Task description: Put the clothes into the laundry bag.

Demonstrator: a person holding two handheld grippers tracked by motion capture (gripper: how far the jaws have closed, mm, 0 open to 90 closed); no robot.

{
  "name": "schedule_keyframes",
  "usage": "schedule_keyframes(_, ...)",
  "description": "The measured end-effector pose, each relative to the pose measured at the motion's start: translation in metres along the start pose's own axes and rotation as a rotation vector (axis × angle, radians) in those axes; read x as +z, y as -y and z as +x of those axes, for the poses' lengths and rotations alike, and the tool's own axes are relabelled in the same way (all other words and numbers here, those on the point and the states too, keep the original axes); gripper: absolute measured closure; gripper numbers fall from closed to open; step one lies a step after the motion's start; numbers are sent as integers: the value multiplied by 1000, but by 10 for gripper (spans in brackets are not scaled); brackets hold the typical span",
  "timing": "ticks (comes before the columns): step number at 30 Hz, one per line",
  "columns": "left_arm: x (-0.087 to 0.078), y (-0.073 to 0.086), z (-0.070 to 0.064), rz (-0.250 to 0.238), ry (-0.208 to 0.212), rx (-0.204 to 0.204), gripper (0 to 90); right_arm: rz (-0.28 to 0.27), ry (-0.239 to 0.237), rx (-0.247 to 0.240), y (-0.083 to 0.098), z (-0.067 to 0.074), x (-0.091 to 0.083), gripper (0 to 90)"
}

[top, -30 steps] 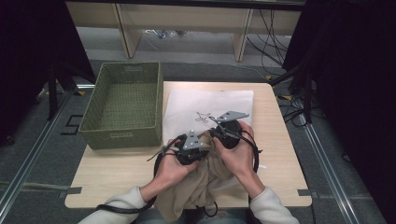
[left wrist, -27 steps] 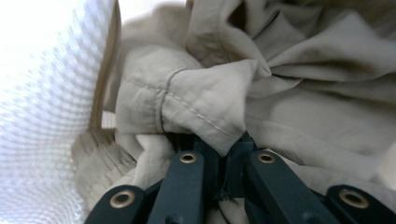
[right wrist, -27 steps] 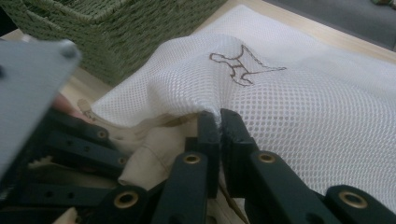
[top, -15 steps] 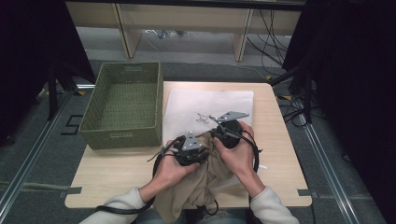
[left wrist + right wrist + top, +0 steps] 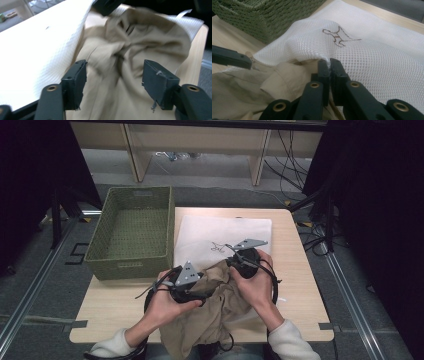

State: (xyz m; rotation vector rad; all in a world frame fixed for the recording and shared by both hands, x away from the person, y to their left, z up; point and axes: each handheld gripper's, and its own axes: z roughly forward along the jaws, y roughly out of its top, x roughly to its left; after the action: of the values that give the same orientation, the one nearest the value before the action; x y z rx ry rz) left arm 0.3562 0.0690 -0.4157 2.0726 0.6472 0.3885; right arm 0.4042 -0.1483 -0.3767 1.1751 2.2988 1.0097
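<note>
A: Status on the beige garment (image 5: 220,305)? Was it in the white mesh laundry bag (image 5: 222,237) yet?

B: Partly, at best. Its top end sat bunched at the bag's near edge, just under the lifted lip. Most of the cloth lay outside, trailing over the near edge of the table (image 5: 300,320) toward you. How much was actually inside I couldn't tell; the mesh hid it.

A: And the bag mouth?

B: Your right gripper (image 5: 329,63) had its jaws pressed together on the bag's rim, pinching the mesh and holding the opening raised. In the right gripper view the garment (image 5: 249,90) sat directly under that lip.

A: Left side?

B: Your left gripper (image 5: 113,77) had just been opening. Its jaws stood spread with the garment (image 5: 120,55) lying in front of and below them, nothing clamped. I read that as a release after a push toward the bag.

A: So what was left?

B: In my judgement most of it: re-grip lower on the cloth, feed the rest in under the raised lip, repeat until the trailing part is off the table edge. The green woven basket (image 5: 132,232) stood left of the bag, nothing in it that I could see.
</note>
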Motion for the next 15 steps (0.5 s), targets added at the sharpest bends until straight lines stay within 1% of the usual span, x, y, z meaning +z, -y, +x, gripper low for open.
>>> schedule_keyframes(1, -2, 7, 5, 31, -27, 2, 322, -2, -1, -10, -1, -1, 0, 883)
schedule_keyframes(2, -2, 7, 5, 31, -27, 2, 305, -2, -1, -10, -1, -1, 0, 883)
schedule_keyframes(3, -1, 11, 6, 53, -13, -14, 292, -7, 0, -29, -1, -2, 1, 882)
schedule_keyframes(4, 1, 16, 7, 73, -5, -15, 292, -7, 0, -29, -1, -2, 1, 882)
schedule_keyframes(5, 7, 24, 9, 115, -19, 1, 289, 4, -1, 9, -1, 0, 0, 883)
schedule_keyframes(6, 7, 24, 9, 115, -19, 1, 288, 4, -1, 9, -1, 0, 0, 883)
schedule_keyframes(7, 16, 30, 6, 144, 1, 5, 289, -7, 3, -28, -1, -1, 1, 882)
schedule_keyframes(8, 21, 32, 4, 155, 11, 7, 296, -5, 3, -23, 0, 0, 2, 883)
schedule_keyframes(9, 25, 33, 2, 166, 16, 14, 308, 5, 0, -12, -1, 1, 1, 882)
schedule_keyframes(10, 25, 33, 2, 166, 16, 14, 328, 5, 0, -12, -1, 1, 1, 882)
schedule_keyframes(11, 33, 35, -3, 189, 31, 44, 353, 8, 5, -14, 0, 1, 2, 882)
schedule_keyframes(13, 40, 35, -6, 225, 32, 71, 432, 13, -2, -12, 0, 1, 2, 883)
schedule_keyframes(14, 40, 35, -6, 225, 32, 71, 478, 13, -2, -12, 0, 1, 2, 883)
schedule_keyframes(15, 43, 34, -8, 237, 23, 75, 478, 1, 2, -39, 0, 0, 4, 882)
